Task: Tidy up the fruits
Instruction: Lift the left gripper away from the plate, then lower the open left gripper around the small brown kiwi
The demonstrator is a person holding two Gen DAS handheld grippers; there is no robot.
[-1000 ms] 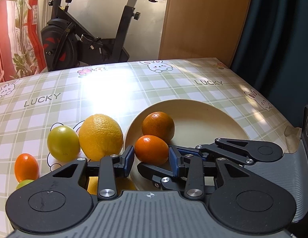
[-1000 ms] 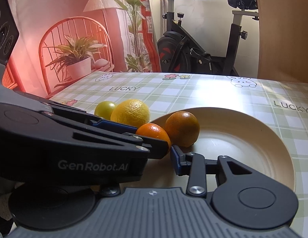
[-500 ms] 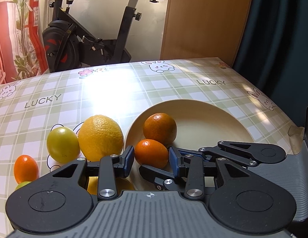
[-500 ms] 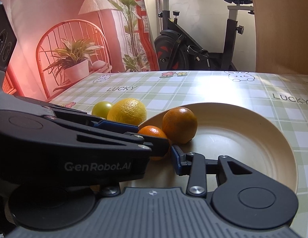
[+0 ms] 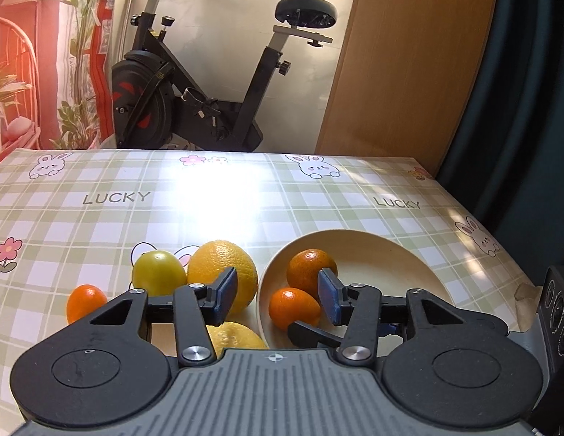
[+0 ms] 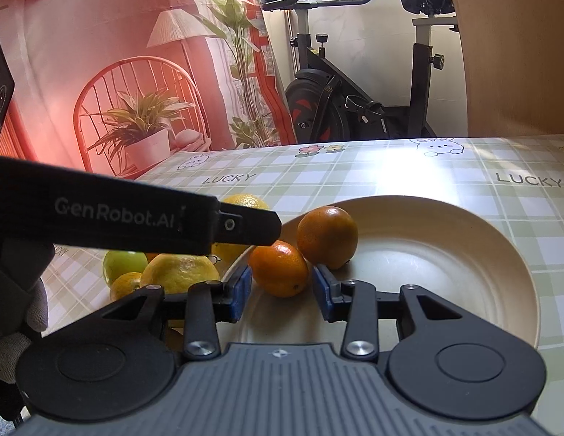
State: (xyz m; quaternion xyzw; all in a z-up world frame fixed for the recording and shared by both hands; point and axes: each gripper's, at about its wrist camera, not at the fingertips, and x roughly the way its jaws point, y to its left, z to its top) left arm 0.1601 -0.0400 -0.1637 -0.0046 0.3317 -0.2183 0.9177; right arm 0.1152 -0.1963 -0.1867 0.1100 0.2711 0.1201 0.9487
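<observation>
The left tool (image 5: 276,298) had just opened, empty, leaving the small orange (image 5: 294,307) on the plate (image 5: 409,272); the right tool (image 6: 282,290) stood open.

Tablecloth (image 5: 216,196) glossy vinyl; plate (image 6: 445,254) smooth matt; oranges (image 6: 327,236) dimpled, shiny.

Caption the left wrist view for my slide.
Open left hand-held gripper above two oranges in a beige plate; four more fruits wait on the checked tablecloth.

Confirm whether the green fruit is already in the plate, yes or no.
No: in the left wrist view the green fruit sits on the tablecloth, outside the plate.
</observation>
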